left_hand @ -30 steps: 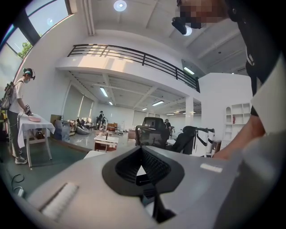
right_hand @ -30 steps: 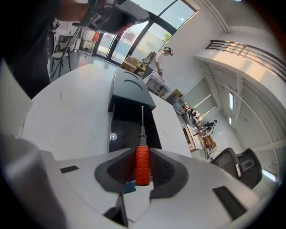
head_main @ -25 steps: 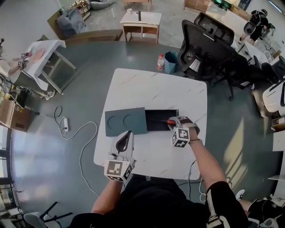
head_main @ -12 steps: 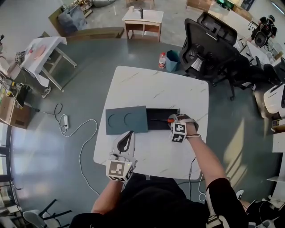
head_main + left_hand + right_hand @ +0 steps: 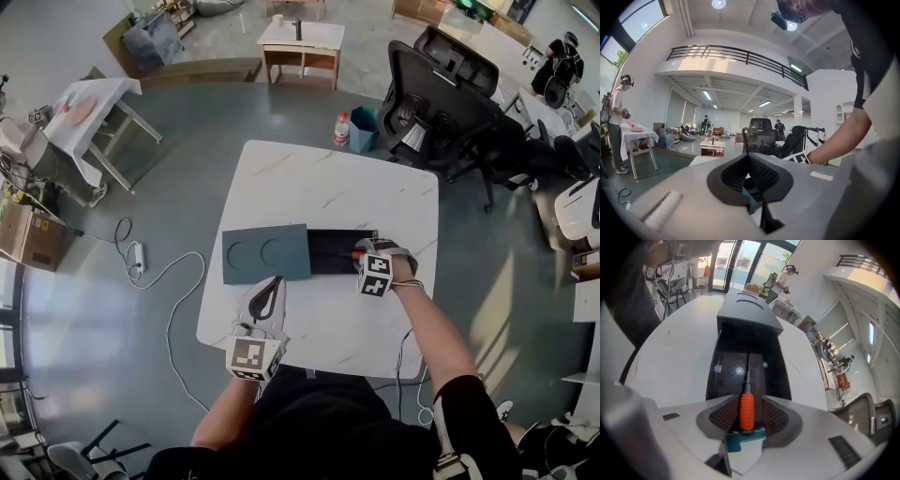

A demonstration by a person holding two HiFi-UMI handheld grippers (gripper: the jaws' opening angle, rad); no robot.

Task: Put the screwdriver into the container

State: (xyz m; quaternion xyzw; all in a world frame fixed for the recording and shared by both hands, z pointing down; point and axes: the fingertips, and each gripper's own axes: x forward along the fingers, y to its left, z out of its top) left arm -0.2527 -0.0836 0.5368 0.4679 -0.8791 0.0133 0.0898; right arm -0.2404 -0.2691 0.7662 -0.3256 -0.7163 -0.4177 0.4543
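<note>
The screwdriver (image 5: 746, 411) has an orange ribbed handle and a thin dark shaft. It lies in the black open container (image 5: 773, 376), shaft pointing along the floor toward the grey-green lid (image 5: 745, 315). My right gripper (image 5: 747, 401) points steeply down over the container's right end (image 5: 323, 251). Its jaws have just been opening; the handle (image 5: 358, 253) sits between them with a gap on each side. My left gripper (image 5: 270, 284) rests near the table's front edge, jaws together on nothing (image 5: 749, 157).
The lid (image 5: 267, 253) with two round recesses lies flat on the white marble table (image 5: 337, 178), against the container's left end. Black office chairs (image 5: 441, 89), a bottle and a blue bin stand on the floor beyond the table.
The right gripper's jaws have spread apart from the orange handle, which now lies free between them in the container. The left gripper has stayed where it was.
</note>
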